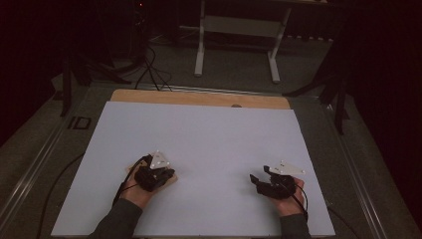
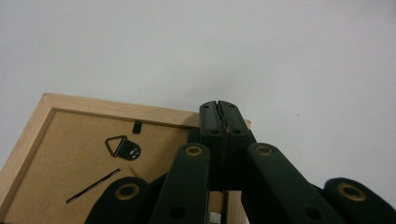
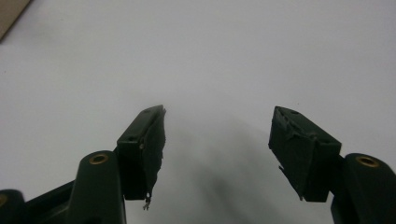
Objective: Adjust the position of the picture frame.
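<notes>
A small wooden picture frame (image 2: 60, 154) lies back-side up on the white sheet (image 1: 209, 134), showing its brown backing board and a black triangular hanger (image 2: 122, 146). In the high view a corner of the frame (image 1: 173, 180) pokes out from under my left gripper (image 1: 168, 174). My left gripper (image 2: 219, 116) is over the frame's far edge, its jaws pressed together with no gap; I see nothing between them. My right gripper (image 1: 255, 180) rests at the near right of the sheet. Its jaws stand wide apart and empty (image 3: 217, 135) above bare white surface.
The white sheet covers a wooden tabletop whose far edge (image 1: 199, 98) shows as a tan strip. Beyond it are a white desk frame (image 1: 236, 45) and cables (image 1: 149, 69) on a dark floor. Metal rails (image 1: 45, 149) run along the sides.
</notes>
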